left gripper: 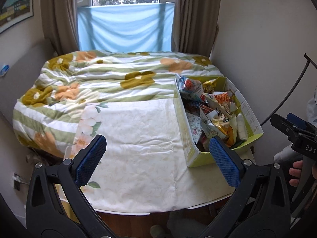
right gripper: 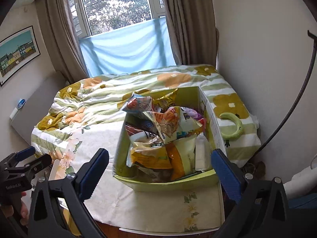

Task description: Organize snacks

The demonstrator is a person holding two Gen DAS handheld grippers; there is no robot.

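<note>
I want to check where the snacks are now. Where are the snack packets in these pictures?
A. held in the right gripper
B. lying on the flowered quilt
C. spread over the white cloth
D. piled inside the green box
D: the snack packets are heaped inside the green box, while the white cloth beside it is bare and both grippers are open.

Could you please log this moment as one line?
left gripper open, empty | right gripper open, empty | snacks piled in green box | table

Clothed table [right gripper: 202, 216] bearing snack box [right gripper: 164, 184]
</note>
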